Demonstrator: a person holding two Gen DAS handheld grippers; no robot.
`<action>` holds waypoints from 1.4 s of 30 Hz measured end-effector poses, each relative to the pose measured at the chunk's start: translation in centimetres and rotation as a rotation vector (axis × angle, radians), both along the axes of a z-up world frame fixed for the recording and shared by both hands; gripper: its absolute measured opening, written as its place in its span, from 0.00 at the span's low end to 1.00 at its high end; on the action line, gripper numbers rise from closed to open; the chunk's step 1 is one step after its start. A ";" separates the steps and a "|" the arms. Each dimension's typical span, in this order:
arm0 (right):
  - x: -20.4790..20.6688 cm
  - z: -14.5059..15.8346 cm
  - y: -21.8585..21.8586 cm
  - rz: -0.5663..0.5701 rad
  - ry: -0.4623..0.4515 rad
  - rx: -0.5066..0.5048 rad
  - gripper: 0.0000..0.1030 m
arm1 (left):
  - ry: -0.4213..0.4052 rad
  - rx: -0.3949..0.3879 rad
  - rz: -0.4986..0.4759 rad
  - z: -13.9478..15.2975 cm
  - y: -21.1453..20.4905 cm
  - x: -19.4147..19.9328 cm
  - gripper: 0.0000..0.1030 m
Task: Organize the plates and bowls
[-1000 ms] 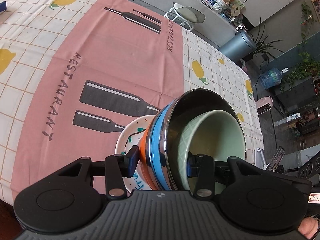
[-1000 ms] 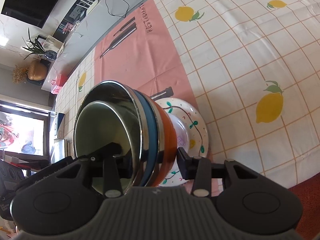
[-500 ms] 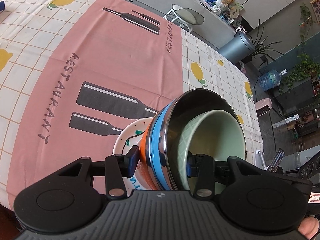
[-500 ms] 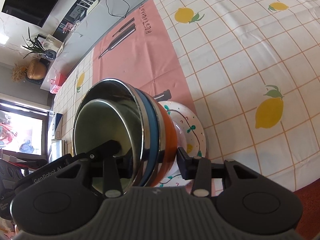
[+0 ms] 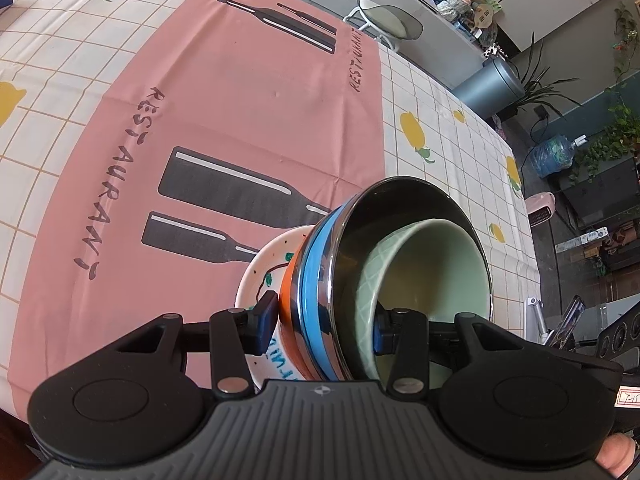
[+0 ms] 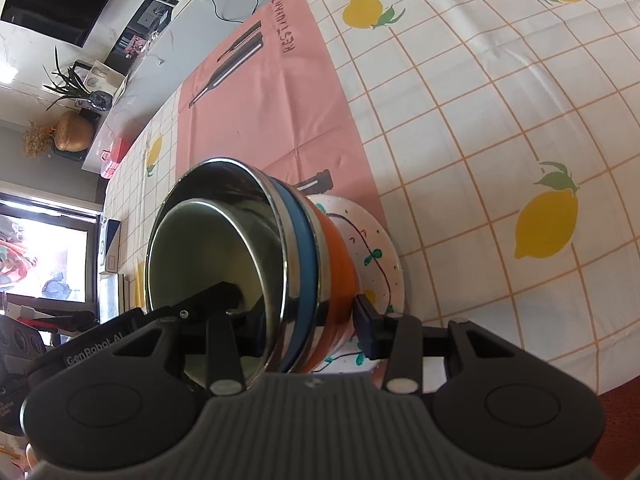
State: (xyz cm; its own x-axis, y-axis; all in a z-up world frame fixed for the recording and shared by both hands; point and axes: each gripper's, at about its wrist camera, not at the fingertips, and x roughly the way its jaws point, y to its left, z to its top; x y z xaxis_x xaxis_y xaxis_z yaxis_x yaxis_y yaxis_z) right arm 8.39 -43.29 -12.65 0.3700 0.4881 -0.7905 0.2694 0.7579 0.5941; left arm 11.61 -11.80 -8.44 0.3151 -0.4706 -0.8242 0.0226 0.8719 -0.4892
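Note:
A nested stack of bowls fills the front of both views: a pale green bowl point(image 5: 440, 272) point(image 6: 208, 256) inside a steel bowl point(image 5: 400, 200) point(image 6: 228, 180), then a blue bowl point(image 5: 310, 280) point(image 6: 300, 232) and an orange bowl point(image 5: 289, 304) point(image 6: 340, 256). Under them sits a white plate with a painted vine point(image 5: 264, 264) point(image 6: 376, 248). My left gripper point(image 5: 324, 320) is shut on the stack's near wall, one pad on the orange outside and one inside the green bowl. From the opposite side, my right gripper point(image 6: 300, 308) clamps the stack the same way. Whether the plate touches the table I cannot tell.
Below lies a pink cloth printed with bottles point(image 5: 224, 120) over a lemon-checked tablecloth point(image 6: 500, 100). The table's near edge point(image 6: 600, 384) runs close to the right gripper. Beyond the far edge stand a white stool point(image 5: 384, 20) and a grey bin point(image 5: 492, 84).
The tablecloth slides only slightly in both views. The stack keeps its place between the fingers, and both grips hold as before.

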 end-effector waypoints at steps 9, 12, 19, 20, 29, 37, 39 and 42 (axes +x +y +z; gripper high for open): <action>0.2 -0.2 -0.3 0.002 0.013 -0.009 0.41 | 0.022 0.005 -0.010 0.0 -0.1 0.0 0.47; 0.2 -0.2 -0.2 0.004 0.014 -0.012 0.41 | 0.029 0.005 -0.014 0.0 -0.1 0.0 0.47; 0.1 0.3 0.0 0.017 -0.003 -0.026 0.46 | 0.022 -0.006 -0.017 0.2 0.2 0.2 0.47; 0.0 0.5 0.1 0.025 -0.011 -0.035 0.46 | 0.015 -0.007 -0.018 0.4 0.2 0.1 0.49; -1.0 2.9 0.5 0.035 -0.114 -0.136 0.66 | -0.128 0.027 -0.069 3.8 0.5 -1.3 0.68; -4.2 8.4 1.9 0.046 -0.370 -0.347 0.71 | -0.491 0.151 -0.175 11.0 2.0 -5.5 0.68; -5.5 10.2 2.9 0.059 -0.471 -0.416 0.74 | -0.578 0.193 -0.185 12.7 2.5 -7.0 0.68; -7.6 12.3 4.4 0.086 -0.601 -0.478 0.75 | -0.688 0.236 -0.194 14.6 3.1 -9.3 0.68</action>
